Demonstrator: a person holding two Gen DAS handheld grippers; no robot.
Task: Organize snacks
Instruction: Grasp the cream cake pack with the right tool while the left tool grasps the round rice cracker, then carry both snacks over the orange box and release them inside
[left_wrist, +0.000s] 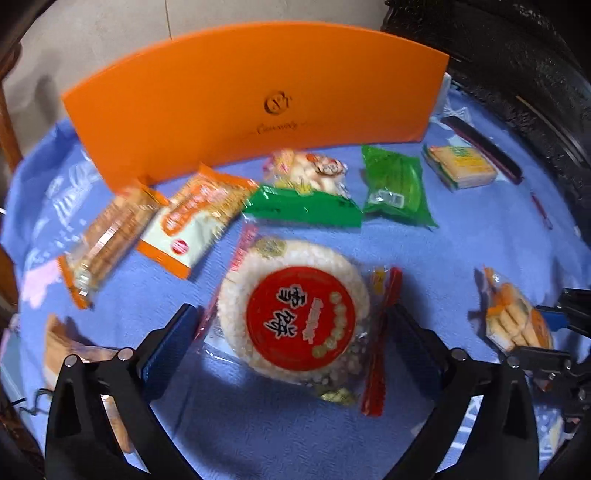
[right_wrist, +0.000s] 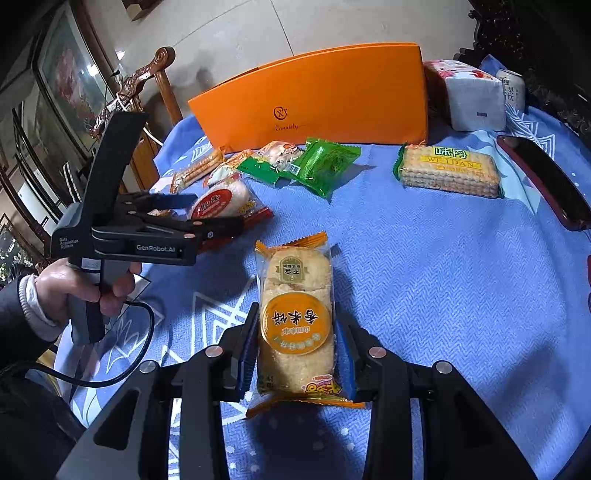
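My left gripper (left_wrist: 291, 325) is open around a round rice cracker pack with a red label (left_wrist: 295, 317), its fingers on either side; whether they touch it I cannot tell. The same pack (right_wrist: 221, 201) and the left gripper (right_wrist: 207, 214) show in the right wrist view. My right gripper (right_wrist: 297, 332) is shut on an orange-label rice cracker pack (right_wrist: 295, 321), also seen at the right edge of the left wrist view (left_wrist: 517, 317). An orange box (right_wrist: 325, 99) stands at the back of the blue tablecloth (right_wrist: 424, 258).
Several snack packs lie before the box: two green packs (right_wrist: 321, 166), orange biscuit packs (left_wrist: 192, 218), a wafer pack (right_wrist: 448, 170). A dark phone (right_wrist: 543, 181) lies at the right, a tissue box (right_wrist: 469, 96) behind. A wooden chair (right_wrist: 147, 92) stands at the left.
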